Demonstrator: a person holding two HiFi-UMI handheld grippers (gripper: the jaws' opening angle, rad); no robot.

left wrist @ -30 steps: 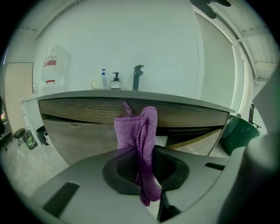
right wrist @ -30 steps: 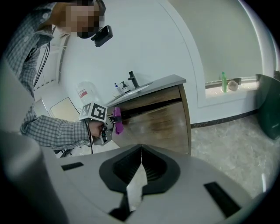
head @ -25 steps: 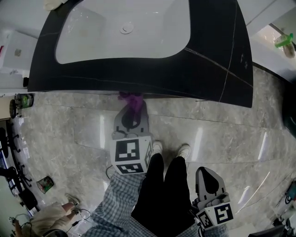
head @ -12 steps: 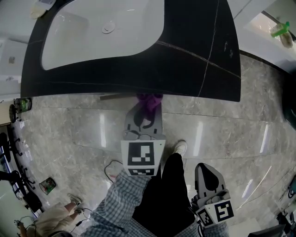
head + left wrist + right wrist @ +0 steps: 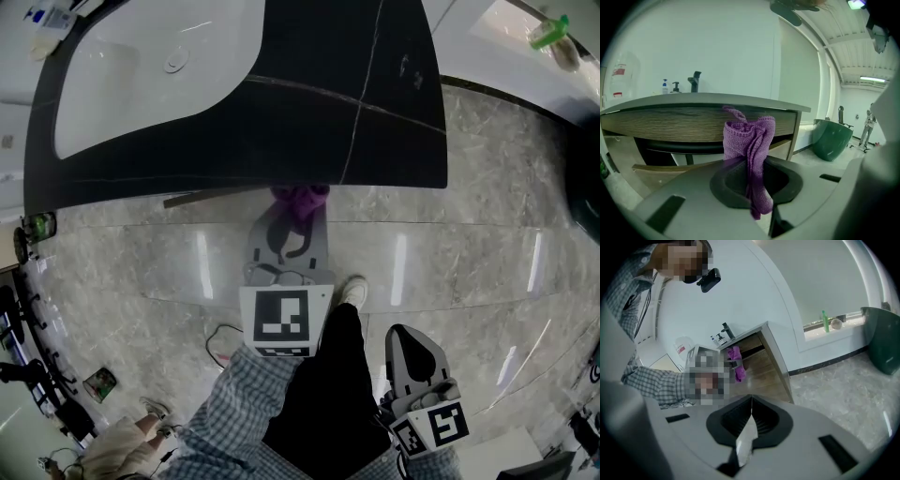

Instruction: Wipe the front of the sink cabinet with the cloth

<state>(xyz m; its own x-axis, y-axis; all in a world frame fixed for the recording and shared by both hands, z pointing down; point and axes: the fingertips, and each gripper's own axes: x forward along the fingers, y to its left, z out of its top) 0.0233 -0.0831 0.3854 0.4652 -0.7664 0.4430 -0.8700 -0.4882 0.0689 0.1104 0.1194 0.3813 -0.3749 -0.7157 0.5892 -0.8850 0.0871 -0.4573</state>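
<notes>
— Where's the cloth point(image 5: 749, 149)?

— It's purple and bunched up, and the left gripper point(image 5: 296, 217) has its fingers clenched on it. One end sticks up above them and a tail hangs down below. The bunched end is right at the wood-grain front of the sink cabinet point(image 5: 670, 123), just under the lip of the dark tabletop point(image 5: 366, 112). I can't tell from here whether it's actually pressing on the wood.

— And the other one?

— The right gripper point(image 5: 410, 337) is held low beside the person's dark trouser leg point(image 5: 328, 384), well away from the cabinet. Its fingers are clenched together with nothing between them.

— What's on top?

— A white sink basin point(image 5: 141, 84) is set into the tabletop, towards its left end. There's a black faucet point(image 5: 695, 80) behind it, and a small pump bottle point(image 5: 665, 86) near the faucet.

— Anything else around?

— There's glossy grey marble floor point(image 5: 487, 253) underfoot. A big dark green bin point(image 5: 832, 138) stands off to the right of the cabinet, and a green bottle point(image 5: 548, 31) sits on the ledge by the wall.
</notes>
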